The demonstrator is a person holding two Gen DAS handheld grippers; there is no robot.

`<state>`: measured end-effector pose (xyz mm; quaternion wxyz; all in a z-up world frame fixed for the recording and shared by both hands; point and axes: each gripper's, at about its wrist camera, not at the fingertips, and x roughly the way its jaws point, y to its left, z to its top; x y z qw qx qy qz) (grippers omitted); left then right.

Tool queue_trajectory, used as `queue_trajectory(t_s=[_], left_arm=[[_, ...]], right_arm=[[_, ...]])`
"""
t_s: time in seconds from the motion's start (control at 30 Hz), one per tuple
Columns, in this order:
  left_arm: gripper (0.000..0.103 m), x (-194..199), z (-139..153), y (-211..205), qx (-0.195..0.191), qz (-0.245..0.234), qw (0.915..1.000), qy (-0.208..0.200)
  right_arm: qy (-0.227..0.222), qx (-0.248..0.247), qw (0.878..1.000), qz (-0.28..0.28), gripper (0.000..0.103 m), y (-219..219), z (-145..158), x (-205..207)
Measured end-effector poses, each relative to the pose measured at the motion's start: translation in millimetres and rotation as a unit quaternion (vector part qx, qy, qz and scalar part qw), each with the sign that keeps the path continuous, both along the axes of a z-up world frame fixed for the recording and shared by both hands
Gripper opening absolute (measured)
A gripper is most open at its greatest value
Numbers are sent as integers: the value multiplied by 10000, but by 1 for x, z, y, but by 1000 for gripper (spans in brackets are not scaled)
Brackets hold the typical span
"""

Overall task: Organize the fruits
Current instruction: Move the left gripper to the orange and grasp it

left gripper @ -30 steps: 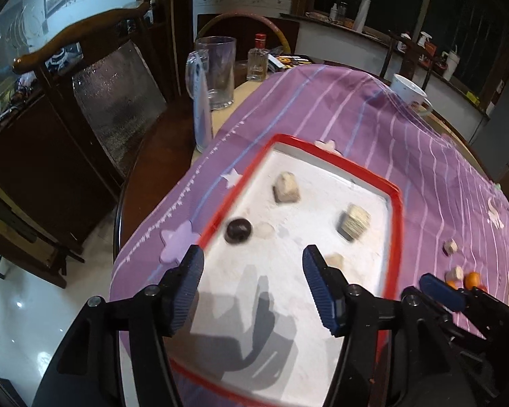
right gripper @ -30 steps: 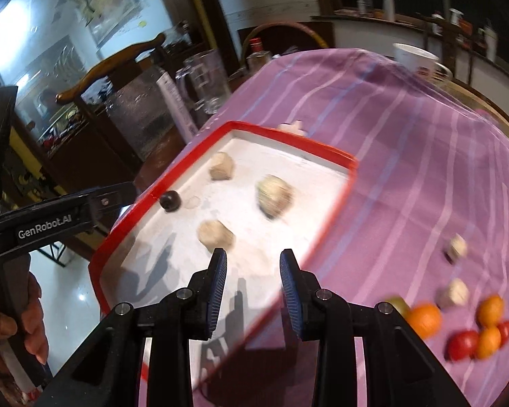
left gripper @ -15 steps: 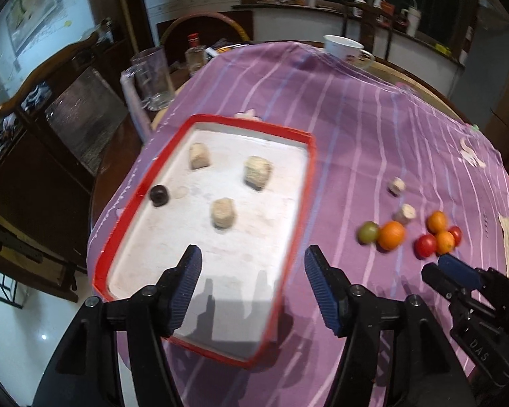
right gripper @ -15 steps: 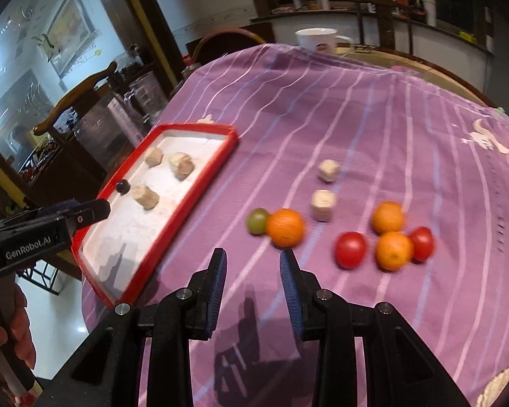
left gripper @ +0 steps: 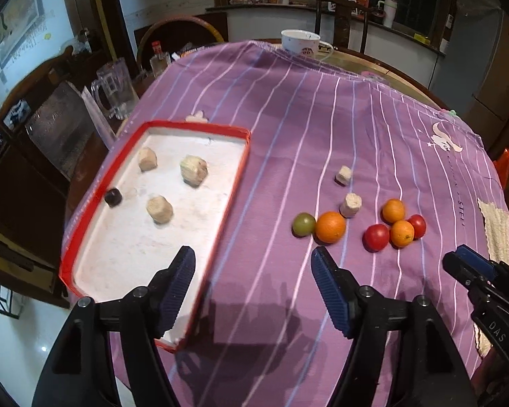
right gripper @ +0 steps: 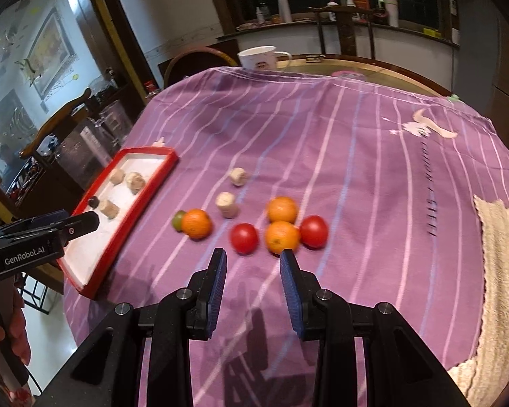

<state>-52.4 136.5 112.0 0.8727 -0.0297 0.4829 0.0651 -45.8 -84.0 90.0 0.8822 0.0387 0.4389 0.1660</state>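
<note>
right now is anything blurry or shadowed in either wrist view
Left wrist view: the red tray edge is motion-smeared and gripper shadows darken the purple cloth. Right wrist view: the green fruit and nearest orange look smeared; straight lines bow.

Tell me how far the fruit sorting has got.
Done: three pale chunks and a dark fruit lie in the red tray. In hand: nothing; left gripper and right gripper are empty. Left: three oranges, two tomatoes, a green fruit and two chunks on the cloth.
</note>
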Motion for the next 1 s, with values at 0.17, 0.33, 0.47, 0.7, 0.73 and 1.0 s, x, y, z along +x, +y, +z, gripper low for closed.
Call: queue_trajectory(t_s=[0.17,0.33,0.47,0.7,0.73,1.0], left_arm=[[70,1,-21,-2,-191,73,9995,223],[70,4,-34,-12,-360,-70,9989,276],[70,9,-42,-23,-500,-377,9977,257],[65,42,-50,-49,-272,-1410,9896,75],[60,49,-53,-53,-275,-1541,9876,132],[56,87,-75,-70,-81,-2036,9787,246]], right_arm=[[141,-42,9997,-198,36,-25,-12,1],[239,-38,9993,-297,36,-38,-19,5],[357,-37,9989,-291,36,-41,-28,10],[485,-50,9985,-257,36,-42,-38,30],[503,-28,9984,-267,36,-42,-39,33],[634,77,9972,-389,36,-46,-49,49]])
